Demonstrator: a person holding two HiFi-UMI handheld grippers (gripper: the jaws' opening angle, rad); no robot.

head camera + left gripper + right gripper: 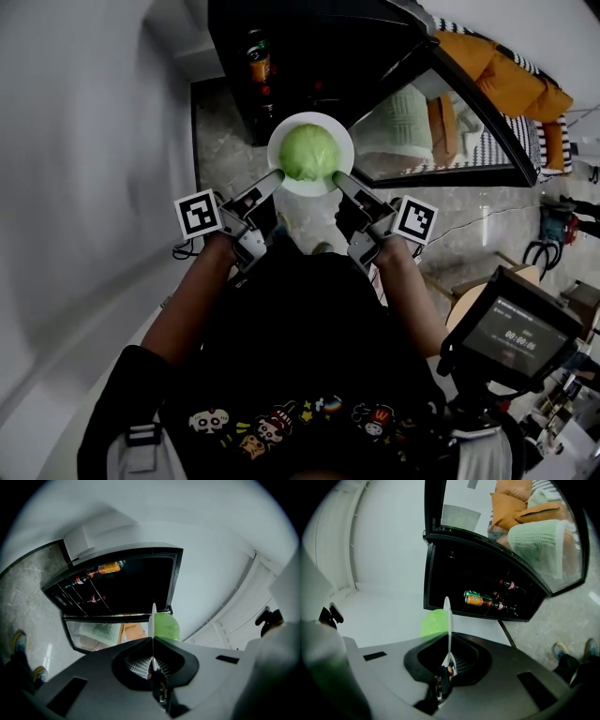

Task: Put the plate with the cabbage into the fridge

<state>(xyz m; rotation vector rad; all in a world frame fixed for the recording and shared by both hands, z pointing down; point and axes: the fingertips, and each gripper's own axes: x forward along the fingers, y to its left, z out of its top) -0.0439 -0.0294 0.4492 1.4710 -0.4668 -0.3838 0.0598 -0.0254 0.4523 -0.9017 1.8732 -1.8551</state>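
Note:
A white plate (345,148) carries a round green cabbage (308,152) in mid air in front of the open black fridge (309,56). My left gripper (274,176) is shut on the plate's left rim and my right gripper (339,178) is shut on its right rim. In the left gripper view the plate (153,620) shows edge-on between the jaws, with the cabbage (167,626) to its right. The right gripper view likewise has the plate (447,623) edge-on and the cabbage (433,623) to its left.
The fridge's glass door (441,122) stands swung open to the right. Cans and bottles (259,58) lie on the fridge's wire shelves (497,599). A white wall (84,141) runs along the left. My feet (572,651) stand on grey stone floor (220,150).

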